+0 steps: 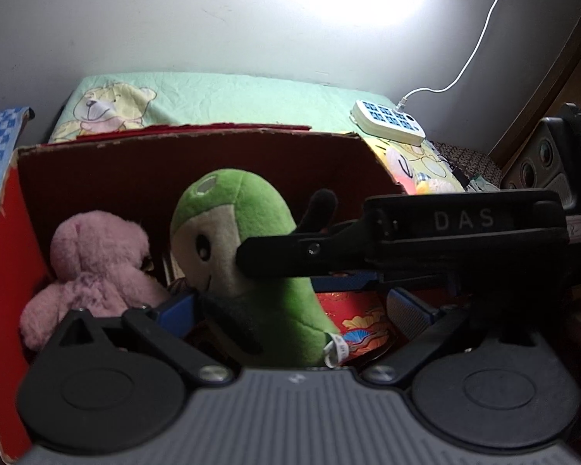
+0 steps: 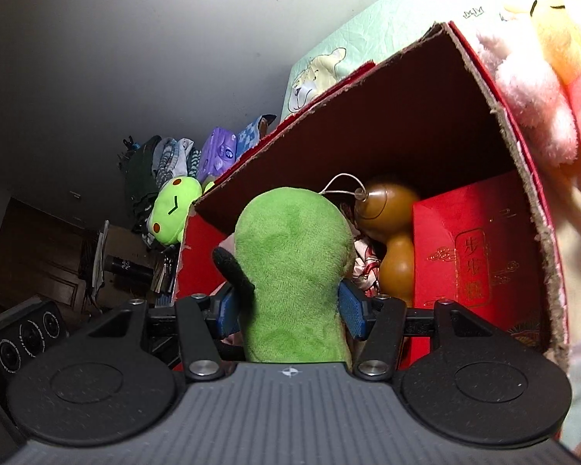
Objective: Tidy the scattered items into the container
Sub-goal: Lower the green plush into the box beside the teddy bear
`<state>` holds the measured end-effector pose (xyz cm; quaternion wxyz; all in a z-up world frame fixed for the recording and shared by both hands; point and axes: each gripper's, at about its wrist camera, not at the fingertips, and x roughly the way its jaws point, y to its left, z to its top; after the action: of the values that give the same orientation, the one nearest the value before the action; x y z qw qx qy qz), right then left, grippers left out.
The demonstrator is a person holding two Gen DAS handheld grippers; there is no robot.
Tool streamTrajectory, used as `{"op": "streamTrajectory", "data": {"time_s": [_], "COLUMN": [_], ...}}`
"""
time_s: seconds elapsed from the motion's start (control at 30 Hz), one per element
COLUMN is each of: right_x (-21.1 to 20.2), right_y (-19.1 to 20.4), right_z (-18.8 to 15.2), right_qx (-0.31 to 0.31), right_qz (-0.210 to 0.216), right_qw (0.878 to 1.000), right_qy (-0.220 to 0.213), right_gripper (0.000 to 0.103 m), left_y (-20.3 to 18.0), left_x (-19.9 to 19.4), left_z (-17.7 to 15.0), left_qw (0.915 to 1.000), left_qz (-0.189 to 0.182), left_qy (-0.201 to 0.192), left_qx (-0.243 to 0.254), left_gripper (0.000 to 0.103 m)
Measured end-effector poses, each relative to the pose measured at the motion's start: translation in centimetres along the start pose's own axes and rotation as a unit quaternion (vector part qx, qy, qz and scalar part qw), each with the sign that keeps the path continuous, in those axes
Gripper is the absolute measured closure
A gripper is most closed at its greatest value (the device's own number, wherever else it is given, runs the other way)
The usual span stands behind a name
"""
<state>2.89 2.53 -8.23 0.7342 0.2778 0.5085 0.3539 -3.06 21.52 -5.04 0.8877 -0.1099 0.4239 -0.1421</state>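
Over the open red cardboard box (image 2: 426, 89), that's where both your grippers are right now. Your right gripper (image 2: 288, 310) has its jaws clamped on the green plush toy (image 2: 294, 267), blue pads pressed into either side of its lower body, and from that camera you're looking at the back of its head poking up above the box's near edge. From the left wrist view you can see the same toy's face (image 1: 228, 232) and the right gripper's black finger crossing in front of it.

Your left gripper (image 1: 302, 310) has its jaws apart. The green toy's bottom end sits between them, but I can't tell whether the left pad actually touches it; the right pad is clearly off to the side with a gap.

Inside the box, left of the green toy, there's a pink plush (image 1: 93, 271) slumped against the box's left wall. Toward the box's right side you've got a brown gourd (image 2: 391, 240) with a string loop, and right beside that a red packet with gold lettering (image 2: 472, 263) standing against the right wall.

Outside the box, just past its left corner, a green frog plush (image 2: 170, 209) is still lying out. Off the box's right side there's a pink and yellow plush (image 2: 542, 77) on the bed (image 1: 220, 93), and behind the box a white power strip (image 1: 389, 122) sits on the bedding.
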Motion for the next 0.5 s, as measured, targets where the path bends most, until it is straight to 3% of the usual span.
{"op": "streamTrajectory", "data": {"time_s": [0.27,0.5], "right_x": [1.8,1.7], "right_y": [0.8,1.1], "right_z": [-0.4,-0.3], "right_qx": [-0.023,-0.044], "right_qz": [-0.036,-0.063], "right_qw": [0.999,0.997], "right_qy": [0.016,0.012], "right_gripper": [0.042,0.038], "left_y": [2.5,1.7], "left_x": [0.1,0.8], "left_z": [-0.4,-0.4], "left_qw": [0.9994,0.9997], "left_qz": [0.001,0.017], "left_qy": [0.015,0.016], "left_qx": [-0.032,-0.003], "left_gripper": [0.004,0.004]}}
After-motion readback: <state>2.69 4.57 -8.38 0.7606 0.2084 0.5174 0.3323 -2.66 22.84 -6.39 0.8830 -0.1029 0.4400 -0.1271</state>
